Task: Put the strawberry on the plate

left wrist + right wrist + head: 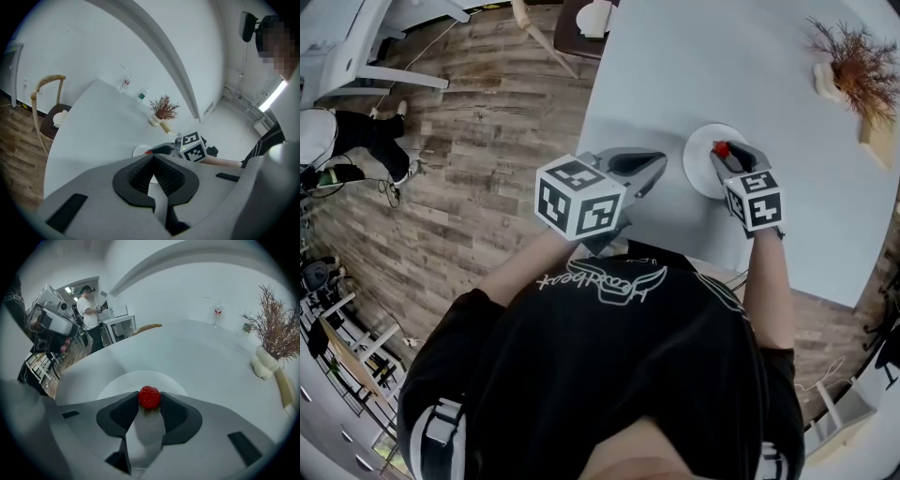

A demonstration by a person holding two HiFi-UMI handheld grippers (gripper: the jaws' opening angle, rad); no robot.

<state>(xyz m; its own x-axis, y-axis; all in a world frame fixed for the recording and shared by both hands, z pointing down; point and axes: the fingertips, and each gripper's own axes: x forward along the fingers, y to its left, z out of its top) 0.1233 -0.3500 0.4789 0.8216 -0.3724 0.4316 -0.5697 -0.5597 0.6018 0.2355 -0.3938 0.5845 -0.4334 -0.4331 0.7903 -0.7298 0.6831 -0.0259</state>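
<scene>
count: 1 strawberry (149, 397), 1 plate (121, 380), 2 claws | right claw (149, 395) pinches the strawberry over the plate | left claw (153, 158) closed, empty, at plate's 9 o'clock | surface (722, 66): edge near at 6 o'clock, bare toward 12

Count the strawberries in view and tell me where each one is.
1. The strawberry sits pinched between the jaws of the right gripper, over the white plate on the table. More could be hidden behind the grippers, but none shows.
</scene>
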